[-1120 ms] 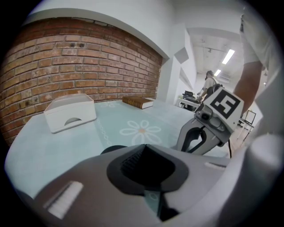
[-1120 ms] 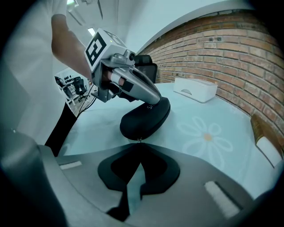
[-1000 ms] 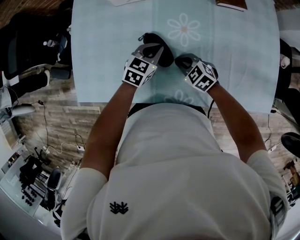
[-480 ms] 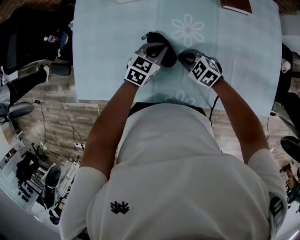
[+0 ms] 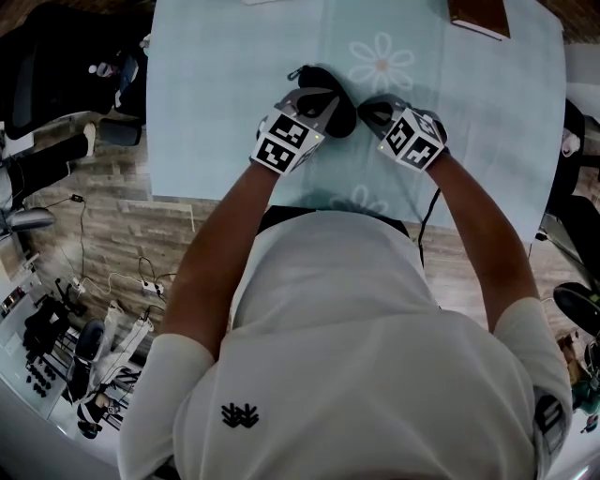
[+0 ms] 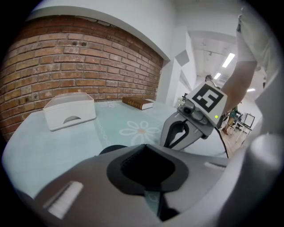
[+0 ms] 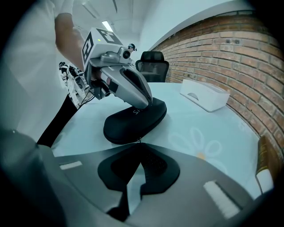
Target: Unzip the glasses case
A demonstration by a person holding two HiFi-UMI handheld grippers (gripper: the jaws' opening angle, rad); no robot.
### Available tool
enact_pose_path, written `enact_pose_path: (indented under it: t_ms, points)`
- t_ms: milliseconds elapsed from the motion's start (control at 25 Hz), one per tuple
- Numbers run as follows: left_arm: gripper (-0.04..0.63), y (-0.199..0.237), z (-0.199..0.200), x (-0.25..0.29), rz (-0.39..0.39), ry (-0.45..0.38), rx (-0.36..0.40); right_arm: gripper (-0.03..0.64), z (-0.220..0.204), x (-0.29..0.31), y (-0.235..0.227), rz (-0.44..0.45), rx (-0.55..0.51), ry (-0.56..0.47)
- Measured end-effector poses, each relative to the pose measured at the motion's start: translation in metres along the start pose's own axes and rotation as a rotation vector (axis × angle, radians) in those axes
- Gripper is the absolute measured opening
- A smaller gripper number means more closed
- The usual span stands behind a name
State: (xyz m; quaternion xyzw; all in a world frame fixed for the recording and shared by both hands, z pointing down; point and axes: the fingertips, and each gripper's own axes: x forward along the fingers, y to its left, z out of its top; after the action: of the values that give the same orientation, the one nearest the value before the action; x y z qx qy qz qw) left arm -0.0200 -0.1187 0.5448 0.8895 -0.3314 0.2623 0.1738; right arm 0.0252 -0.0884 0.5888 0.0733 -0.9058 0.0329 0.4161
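The black glasses case (image 5: 339,111) lies on the light blue daisy-print tablecloth (image 5: 216,112). My left gripper (image 5: 309,94) is shut, and its fingertips rest on top of the case (image 7: 133,122), as the right gripper view shows. My right gripper (image 5: 367,111) sits at the case's near right end. In its own view its jaws (image 7: 138,144) are nearly together, with a small metal zipper pull (image 7: 139,140) at their tips. In the left gripper view only a sliver of the case (image 6: 108,150) shows under my left gripper (image 6: 144,148), with the right gripper (image 6: 177,137) just beyond.
A white box (image 6: 69,111) stands on the table by the brick wall. A brown book (image 5: 478,14) lies at the far right corner. The table's near edge (image 5: 234,199) runs close to the person's body. A black office chair (image 7: 153,66) stands past the far end.
Hardly anything differs. Both grippers have stayed on the case, and the head view has shifted slightly.
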Motion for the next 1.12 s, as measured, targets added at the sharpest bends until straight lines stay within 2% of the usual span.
enact_pose_path:
  t_ms: [1120]
  points:
    - [0.052, -0.003, 0.004, -0.002, -0.061, -0.059, -0.059, 0.002, 0.032, 0.028, -0.047, 0.116, -0.219, 0.054]
